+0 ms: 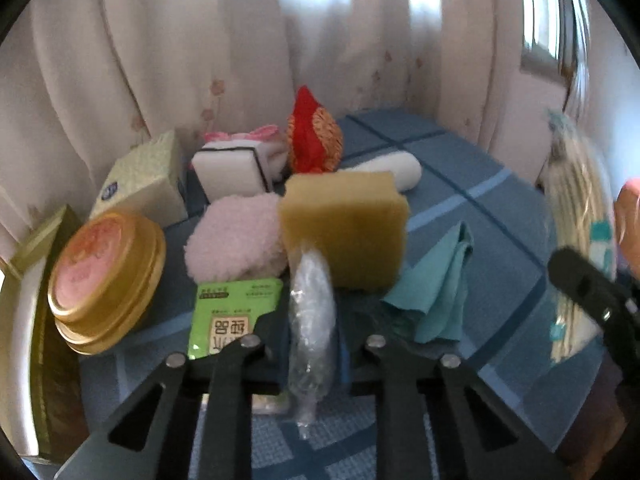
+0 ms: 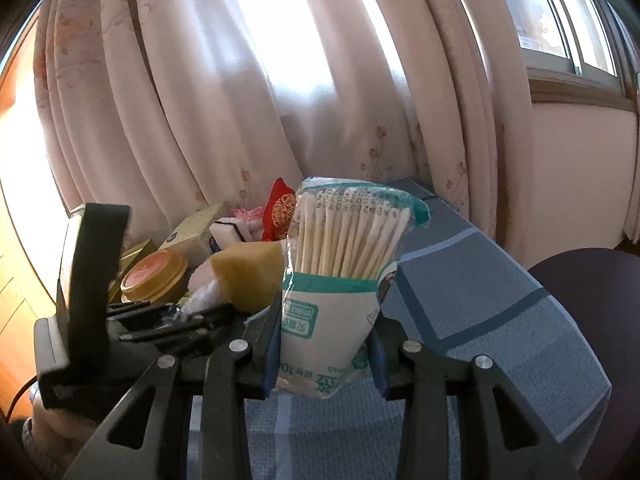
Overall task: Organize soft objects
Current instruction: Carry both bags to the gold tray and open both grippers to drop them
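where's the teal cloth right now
In the left wrist view the teal cloth lies crumpled on the blue checked table, right of the yellow sponge.

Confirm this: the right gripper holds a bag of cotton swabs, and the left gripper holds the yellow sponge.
Half right. In the left wrist view, the left gripper grips a clear plastic packet; the yellow sponge sits free on the table behind it. The right gripper does hold the cotton swabs.

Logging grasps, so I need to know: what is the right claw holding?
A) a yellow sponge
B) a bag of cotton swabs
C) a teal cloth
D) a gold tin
B: the right claw is shut on the swab bag, with the swab tips showing through the clear plastic.
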